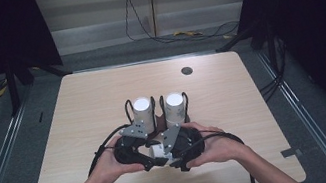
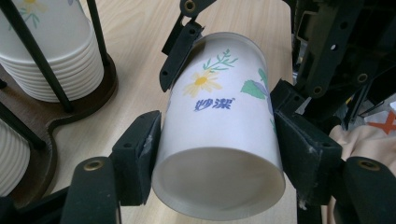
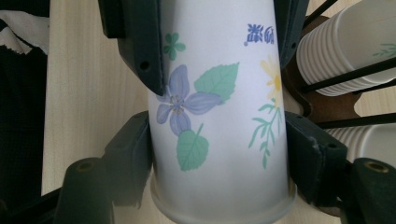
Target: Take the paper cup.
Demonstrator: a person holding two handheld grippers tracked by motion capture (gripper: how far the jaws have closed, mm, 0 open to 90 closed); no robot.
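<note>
A white paper cup (image 1: 157, 150) printed with flowers and green leaves lies sideways between my two hands, just above the table. In the left gripper view the cup (image 2: 224, 121) shows its recessed base, and my left gripper (image 2: 217, 154) is shut on it. Seen from the right gripper view, the cup (image 3: 219, 116) has its rolled rim nearest, with my right gripper (image 3: 219, 158) shut on its sides. Each gripper's jaws clamp one end of the same cup. From above, the left gripper (image 1: 149, 156) and right gripper (image 1: 169, 154) meet at the cup.
Two stacks of white paper cups (image 1: 142, 106) (image 1: 173, 103) stand in a dark wooden holder with black wire rods (image 2: 74, 109) just beyond the grippers. A round black grommet (image 1: 187, 70) sits at the table's far side. Light wood table (image 1: 84, 115) extends left and right.
</note>
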